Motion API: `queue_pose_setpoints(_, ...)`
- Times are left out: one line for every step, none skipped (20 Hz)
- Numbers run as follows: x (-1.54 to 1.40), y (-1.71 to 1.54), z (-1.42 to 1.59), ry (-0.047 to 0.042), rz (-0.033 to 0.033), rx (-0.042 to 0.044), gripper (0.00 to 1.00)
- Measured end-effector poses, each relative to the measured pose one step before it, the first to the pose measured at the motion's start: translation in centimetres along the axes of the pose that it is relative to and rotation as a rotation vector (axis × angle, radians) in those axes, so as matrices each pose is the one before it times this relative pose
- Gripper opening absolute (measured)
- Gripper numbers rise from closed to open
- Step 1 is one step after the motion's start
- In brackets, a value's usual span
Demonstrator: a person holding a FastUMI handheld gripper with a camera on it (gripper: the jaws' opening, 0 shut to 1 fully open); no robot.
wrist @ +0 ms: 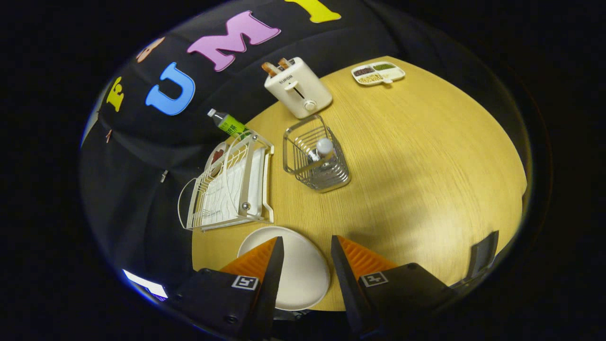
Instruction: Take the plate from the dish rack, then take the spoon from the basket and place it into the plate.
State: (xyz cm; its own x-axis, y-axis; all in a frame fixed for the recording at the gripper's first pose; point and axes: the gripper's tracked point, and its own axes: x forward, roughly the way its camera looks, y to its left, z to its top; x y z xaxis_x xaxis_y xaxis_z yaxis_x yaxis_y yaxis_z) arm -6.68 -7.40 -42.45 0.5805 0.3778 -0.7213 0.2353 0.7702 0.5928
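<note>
A white plate (298, 270) lies flat on the wooden table (426, 166) at its near edge, partly under my left finger and showing in the gap between my fingers. My gripper (307, 246) hovers above it, open, with nothing held. Beyond the fingers stands a wire basket (316, 158) with a spoon (323, 148) upright in it, its rounded end on top. The white dish rack (234, 187) sits to the left of the basket, just past the plate, with a white plate-like disc at its outer side.
A white toaster (298, 87) with toast in it stands behind the basket. A bottle (228, 123) lies behind the rack. A small divided tray (378, 72) with food rests at the table's far side. The table's right half is bare wood.
</note>
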Motion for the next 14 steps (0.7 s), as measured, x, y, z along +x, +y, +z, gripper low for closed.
queue_pose_setpoints(-0.651,0.194,1.043,-0.02131,0.00271,-0.03843,0.63)
queue_pose_setpoints(-0.568,0.247,1.015,-0.01851,0.00068,-0.03831,0.63)
queue_pose_setpoints(-0.386,0.139,1.048,-0.01869,-0.00224,-0.04197,0.63)
queue_pose_setpoints(-0.320,0.007,1.070,-0.01561,-0.00981,-0.05811,0.63)
queue_pose_setpoints(-0.346,-0.094,0.887,-0.01607,-0.00957,-0.05741,0.63)
queue_pose_setpoints(-0.147,0.001,0.911,-0.01225,-0.00608,-0.06664,0.63)
queue_pose_setpoints(0.053,0.004,0.751,-0.00565,-0.00573,-0.06733,0.63)
queue_pose_setpoints(0.195,-0.025,0.632,-0.00281,-0.00211,-0.06541,0.63)
queue_pose_setpoints(0.349,-0.140,0.371,0.00304,-0.00164,-0.05319,0.63)
queue_pose_setpoints(0.468,-0.081,0.356,0.00325,0.00224,-0.03189,0.63)
queue_pose_setpoints(0.636,-0.124,-0.045,0.01060,0.00209,-0.02093,0.63)
queue_pose_setpoints(0.757,-0.529,-0.051,0.00767,-0.00947,-0.01378,0.63)
queue_pose_setpoints(0.825,-0.650,-0.096,0.00650,-0.01057,-0.01340,0.63)
queue_pose_setpoints(0.836,-0.943,-0.167,0.01124,-0.02050,-0.01610,0.63)
